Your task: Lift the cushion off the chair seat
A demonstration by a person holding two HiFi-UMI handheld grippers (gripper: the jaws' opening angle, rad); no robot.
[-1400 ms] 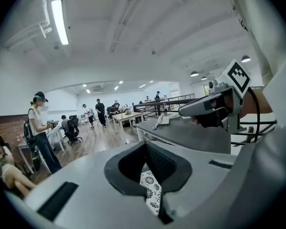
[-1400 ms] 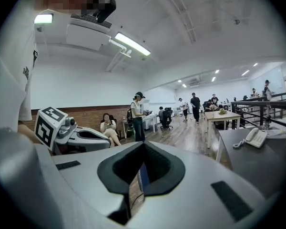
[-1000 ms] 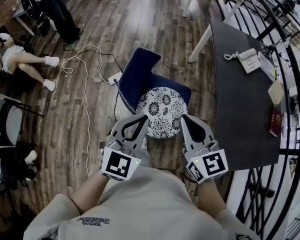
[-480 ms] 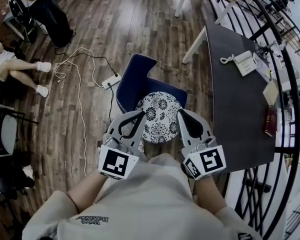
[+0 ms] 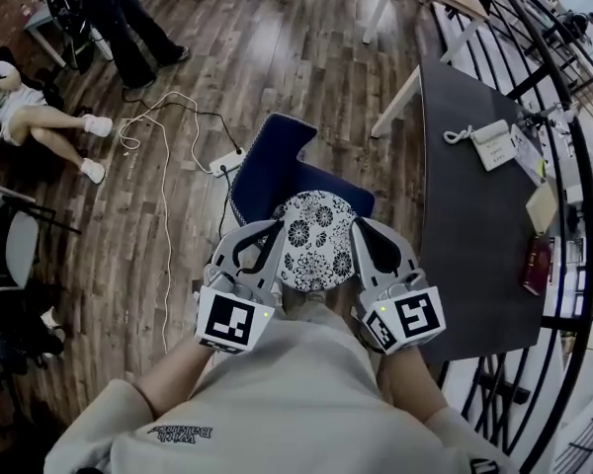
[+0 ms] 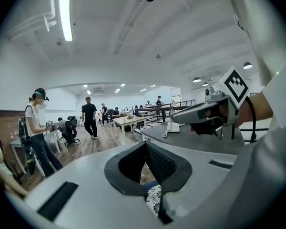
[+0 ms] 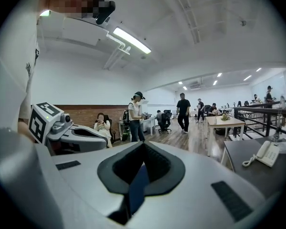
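Since left gripper (image 5: 273,228) and right gripper (image 5: 360,224) both closed tip to tip, empty, near side of cushion (image 5: 316,237): closed tips could shove cushion far across chair (image 5: 269,161), no grip.

A telephone (image 5: 494,132) rests on the dark table (image 5: 465,235).

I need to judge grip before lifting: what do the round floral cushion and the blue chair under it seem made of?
Round black-and-white floral cushion: probably printed fabric over soft filling, matte, going by its pattern and lack of shine. Blue chair: seemingly matte fabric upholstery with pale piping along its edge; frame unseen.
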